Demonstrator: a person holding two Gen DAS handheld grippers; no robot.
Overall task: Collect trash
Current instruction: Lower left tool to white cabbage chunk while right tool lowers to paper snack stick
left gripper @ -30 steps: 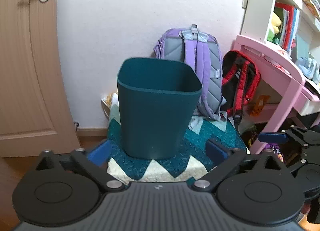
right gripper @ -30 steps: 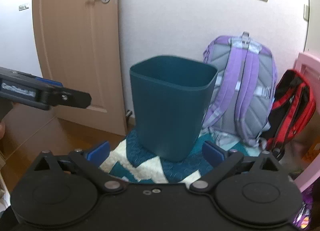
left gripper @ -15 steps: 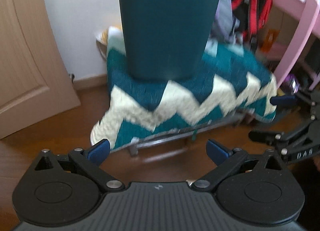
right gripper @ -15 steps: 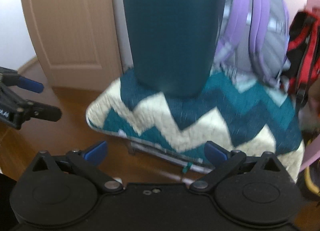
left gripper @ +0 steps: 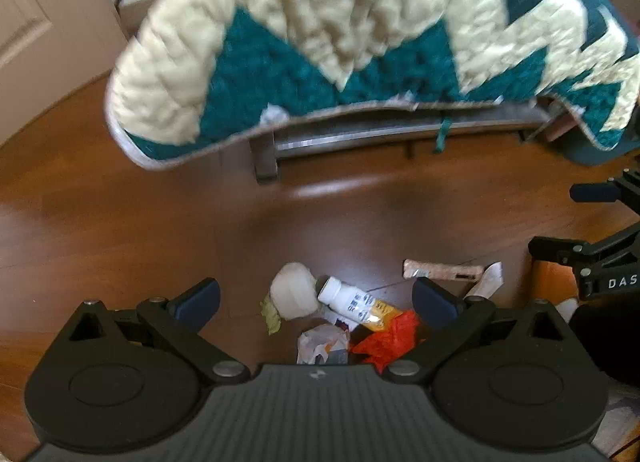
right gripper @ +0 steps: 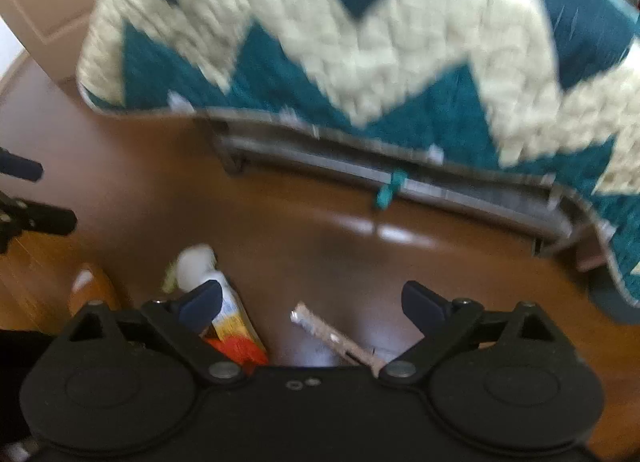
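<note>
Lying on the wooden floor [left gripper: 120, 230], a small heap of trash is seen between the fingers of the left hand-held gripper [left gripper: 316, 300], at about six o'clock in its view. A white bottle [left gripper: 348, 298] lies with its long axis running from ten to four o'clock, cap toward ten. Just beside it at nine o'clock sits a cream crumpled wad [left gripper: 294, 296]; red crumpled plastic [left gripper: 390, 338] and a pale wrapper [left gripper: 322, 344] lie below it, partly cut off by the gripper body. A long tan wrapper [left gripper: 444, 270] lies nearly level at one o'clock of the heap.

The left hand-held gripper is spread wide and nothing is touched by it. The right hand-held gripper [right gripper: 314, 304] is also wide, its jaws having just been closing a little, with nothing pressed between them; the tan wrapper lies on the floor between its fingers, slanted from ten to four o'clock.

The zigzag blanket [left gripper: 360, 42] over a low metal frame [left gripper: 400, 130] is blurred at twelve o'clock. Labels cannot be read.
</note>
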